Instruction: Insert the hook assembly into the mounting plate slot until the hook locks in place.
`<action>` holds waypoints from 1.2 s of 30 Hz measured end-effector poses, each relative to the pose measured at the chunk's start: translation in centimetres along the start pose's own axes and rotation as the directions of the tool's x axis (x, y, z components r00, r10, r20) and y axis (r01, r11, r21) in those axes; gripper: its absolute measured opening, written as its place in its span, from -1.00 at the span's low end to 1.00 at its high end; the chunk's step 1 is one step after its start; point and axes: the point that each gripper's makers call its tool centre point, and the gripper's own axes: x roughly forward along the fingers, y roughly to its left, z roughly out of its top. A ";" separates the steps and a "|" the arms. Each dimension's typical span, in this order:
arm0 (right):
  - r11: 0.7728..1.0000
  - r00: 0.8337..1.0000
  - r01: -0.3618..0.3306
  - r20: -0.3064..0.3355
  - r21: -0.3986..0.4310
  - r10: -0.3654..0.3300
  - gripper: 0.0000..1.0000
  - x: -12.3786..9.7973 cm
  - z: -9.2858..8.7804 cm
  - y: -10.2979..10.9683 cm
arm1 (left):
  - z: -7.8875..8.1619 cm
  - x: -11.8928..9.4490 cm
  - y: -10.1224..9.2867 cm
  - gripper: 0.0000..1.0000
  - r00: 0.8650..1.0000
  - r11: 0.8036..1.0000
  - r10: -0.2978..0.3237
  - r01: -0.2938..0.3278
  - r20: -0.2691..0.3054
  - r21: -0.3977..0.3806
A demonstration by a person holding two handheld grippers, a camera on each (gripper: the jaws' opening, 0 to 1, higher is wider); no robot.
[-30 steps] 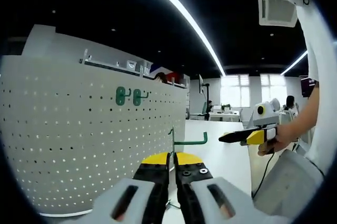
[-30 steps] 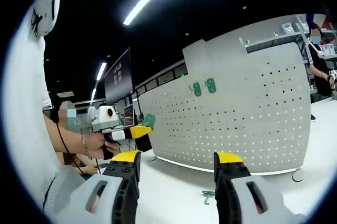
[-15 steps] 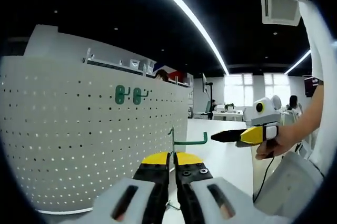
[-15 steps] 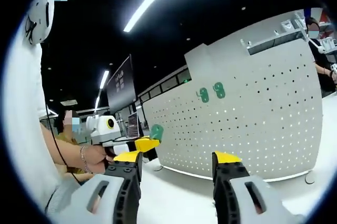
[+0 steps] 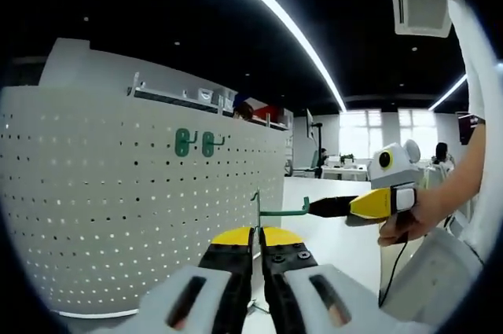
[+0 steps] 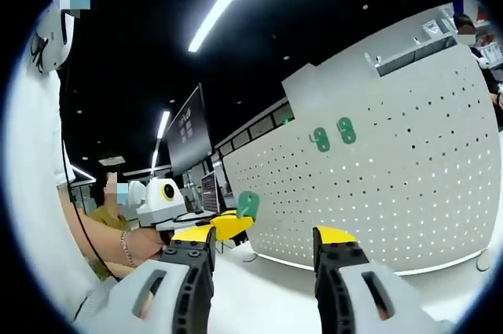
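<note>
Green hook clamped before the pegboard

Green wire hook (image 5: 271, 210) stood upright, pinched between the left gripper (image 5: 256, 241)'s closed jaws, near the white pegboard (image 5: 118, 216). Right gripper (image 6: 263, 244) gaped wide, empty, its tip just beside the hook's arm.

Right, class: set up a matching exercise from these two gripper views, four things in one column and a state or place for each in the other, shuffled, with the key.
Things
1. left gripper
2. right gripper
3. two green hooks
4. pegboard

States or places
A. jaws apart, nothing between them
B. white, dotted with holes
C. shut on a green hook
D. mounted side by side on the board

Pairs: 1-C, 2-A, 3-D, 4-B
</note>
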 end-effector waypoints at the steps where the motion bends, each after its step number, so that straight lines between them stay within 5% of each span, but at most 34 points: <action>1: 1.000 1.000 -0.005 0.000 0.002 0.005 -0.08 0.2 0.0 0.1 | 0.0 0.0 0.0 -0.95 1.000 1.000 0.000 0.000 0.001 0.001; 19: 0.998 0.999 -0.037 0.031 0.048 0.036 -0.34 2.5 0.3 1.4 | 0.2 0.1 -0.3 -0.95 1.000 1.000 0.013 -0.013 0.007 -0.002; 36: 0.998 0.999 0.052 0.013 0.033 -0.052 -0.67 3.6 -0.2 0.8 | 0.0 0.8 -0.7 -0.95 1.000 1.000 0.019 -0.018 0.018 -0.021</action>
